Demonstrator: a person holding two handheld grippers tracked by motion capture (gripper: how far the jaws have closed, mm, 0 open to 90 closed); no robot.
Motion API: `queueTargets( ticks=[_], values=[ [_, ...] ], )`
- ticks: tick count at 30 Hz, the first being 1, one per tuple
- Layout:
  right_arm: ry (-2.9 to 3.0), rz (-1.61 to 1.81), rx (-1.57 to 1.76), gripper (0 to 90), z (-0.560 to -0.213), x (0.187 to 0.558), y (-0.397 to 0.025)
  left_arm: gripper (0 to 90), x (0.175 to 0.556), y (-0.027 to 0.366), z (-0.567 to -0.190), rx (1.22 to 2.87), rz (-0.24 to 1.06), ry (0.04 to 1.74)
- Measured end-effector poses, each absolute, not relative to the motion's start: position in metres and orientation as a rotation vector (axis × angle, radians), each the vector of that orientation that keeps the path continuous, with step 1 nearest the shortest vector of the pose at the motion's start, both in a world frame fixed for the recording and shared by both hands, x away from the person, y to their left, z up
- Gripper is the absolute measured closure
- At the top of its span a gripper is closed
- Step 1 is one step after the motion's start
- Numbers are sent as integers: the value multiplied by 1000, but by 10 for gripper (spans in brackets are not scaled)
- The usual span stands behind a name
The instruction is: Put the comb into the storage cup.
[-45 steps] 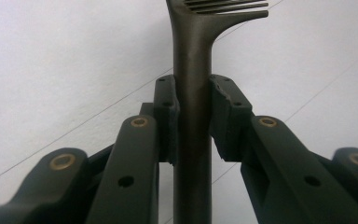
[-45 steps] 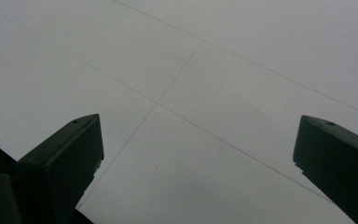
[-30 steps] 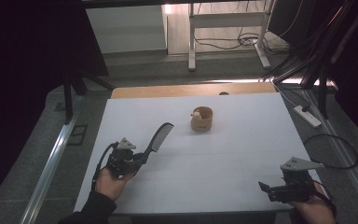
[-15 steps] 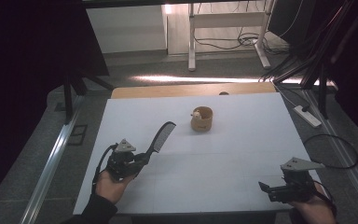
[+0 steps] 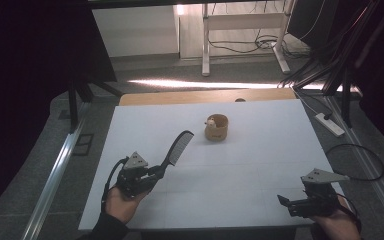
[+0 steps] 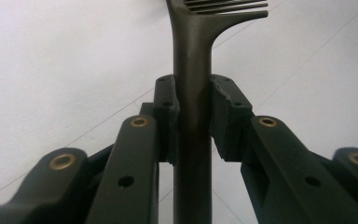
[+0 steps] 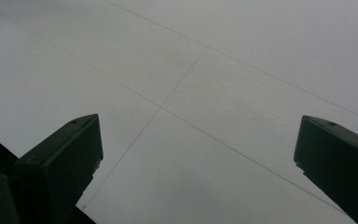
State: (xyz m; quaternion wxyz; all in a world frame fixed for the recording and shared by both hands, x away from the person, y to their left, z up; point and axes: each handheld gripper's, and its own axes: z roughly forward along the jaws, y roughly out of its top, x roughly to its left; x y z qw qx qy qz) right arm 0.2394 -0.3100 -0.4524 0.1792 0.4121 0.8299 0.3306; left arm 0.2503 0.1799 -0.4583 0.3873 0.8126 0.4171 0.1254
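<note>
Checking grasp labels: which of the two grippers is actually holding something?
The left gripper: its jaws are shut on the handle of the black comb. The right gripper sits near the table's front right corner, jaws wide apart with nothing between.

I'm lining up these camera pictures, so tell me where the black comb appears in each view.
High view: the comb lies left of centre, its handle clamped in the left gripper, its teeth end pointing toward the small wooden cup.
Left gripper view: the comb's handle runs up the middle between the shut jaws, teeth at the top edge.
Right gripper view: the comb is not in it.
Shared landmark: the white table with its thin seam lines.
</note>
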Motion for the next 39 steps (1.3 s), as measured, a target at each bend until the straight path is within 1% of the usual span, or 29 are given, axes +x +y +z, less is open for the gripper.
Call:
queueTargets(
  ticks=[9,15,26,39],
  values=[
    [2350,951,1158,9,-452,239,-311,722,244,175,-454,2035,332,1032],
    [2338,983,1127,3,-450,238,-310,722,242,171,-452,2020,314,1005],
    [2317,1102,1052,0,-445,240,-308,721,244,165,-452,2033,305,953],
    [2332,1139,1026,0,-435,250,-301,721,245,158,-452,2060,339,910]
  ],
)
